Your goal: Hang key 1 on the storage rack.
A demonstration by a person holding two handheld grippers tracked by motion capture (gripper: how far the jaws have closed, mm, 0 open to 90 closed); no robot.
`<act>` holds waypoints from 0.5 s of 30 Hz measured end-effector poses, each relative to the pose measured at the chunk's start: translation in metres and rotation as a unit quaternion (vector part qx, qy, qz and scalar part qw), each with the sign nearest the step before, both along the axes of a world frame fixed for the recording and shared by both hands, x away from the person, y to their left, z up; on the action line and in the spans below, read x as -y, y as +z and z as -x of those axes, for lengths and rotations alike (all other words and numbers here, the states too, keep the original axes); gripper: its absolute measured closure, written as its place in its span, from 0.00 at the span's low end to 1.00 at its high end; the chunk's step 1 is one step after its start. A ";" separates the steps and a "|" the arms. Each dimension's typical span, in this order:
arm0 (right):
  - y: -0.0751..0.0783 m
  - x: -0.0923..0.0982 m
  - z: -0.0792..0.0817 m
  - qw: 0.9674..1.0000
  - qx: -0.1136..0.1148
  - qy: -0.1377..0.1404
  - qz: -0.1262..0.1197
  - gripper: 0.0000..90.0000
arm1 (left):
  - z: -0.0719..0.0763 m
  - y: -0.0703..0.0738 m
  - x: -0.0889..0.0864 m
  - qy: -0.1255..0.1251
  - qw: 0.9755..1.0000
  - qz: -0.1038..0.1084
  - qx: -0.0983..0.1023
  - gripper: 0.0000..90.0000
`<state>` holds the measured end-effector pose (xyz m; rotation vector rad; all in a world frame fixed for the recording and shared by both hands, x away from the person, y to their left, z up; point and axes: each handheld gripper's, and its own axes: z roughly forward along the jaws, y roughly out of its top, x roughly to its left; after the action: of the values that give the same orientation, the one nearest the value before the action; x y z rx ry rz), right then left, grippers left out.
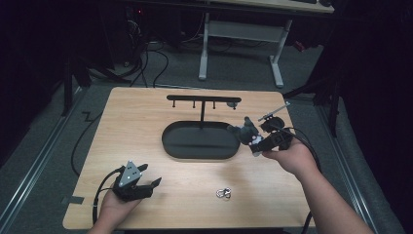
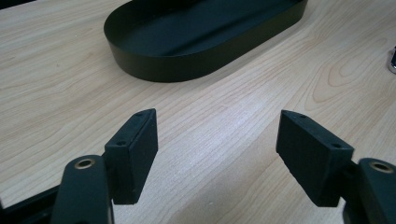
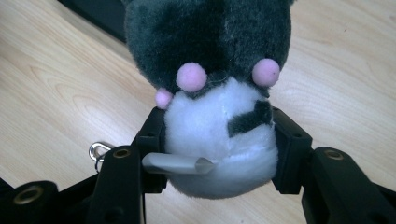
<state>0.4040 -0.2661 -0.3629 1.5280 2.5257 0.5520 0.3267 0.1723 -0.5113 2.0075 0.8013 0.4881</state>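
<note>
Table: pale wooden tabletop with rounded corners and a fine straight grain, matt and smooth; it lies under both grippers.
Tray: black oval tray with a low upright wall and a flat, dull base, seemingly metal or plastic; it sits ahead of the left gripper and just beside the right gripper, on that gripper's left in the high view. In the left gripper view its curved wall rises beyond the jaws.
Rack: thin black T-shaped stand, a slim post rising from the tray with a crossbar bearing small pegs, beyond the right gripper.
Right gripper: black two-jaw gripper held in the person's right hand; in its own view the jaws stand about half closed, and their flat pads press both sides of the toy's white belly.
Toy: small plush animal, dark grey fuzzy upper body, white fluffy round belly, little pink pom-pom dots; it is clamped between the right gripper's jaws, lifted just above the table at the tray's near end. A short grey tag juts from its belly by the jaw on the left of that view.
Left gripper: black two-jaw gripper with a grey three-cornered plate on top, in the person's left hand; its blocky, matt pads are spread wide with only bare wood between them.
Ring: small shiny metal key ring, looped and silvery, lying on the table between the two grippers, nearer the person.
</note>
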 end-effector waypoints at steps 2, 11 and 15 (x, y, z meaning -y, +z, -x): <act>0.002 0.000 -0.001 1.000 0.002 0.000 -0.003 0.55 | 0.000 0.000 -0.001 0.002 1.000 0.002 0.000 0.34; 0.017 0.005 -0.014 1.000 0.022 -0.016 -0.012 0.55 | 0.000 -0.001 -0.002 0.003 1.000 0.001 -0.002 0.33; 0.023 0.006 -0.018 0.999 0.022 -0.020 -0.013 0.55 | -0.001 0.000 -0.003 0.004 1.000 0.002 -0.002 0.33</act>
<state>0.4225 -0.2719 -0.3398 1.5543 2.4592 0.6083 0.3275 0.1753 -0.5117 2.0022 0.8116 0.4870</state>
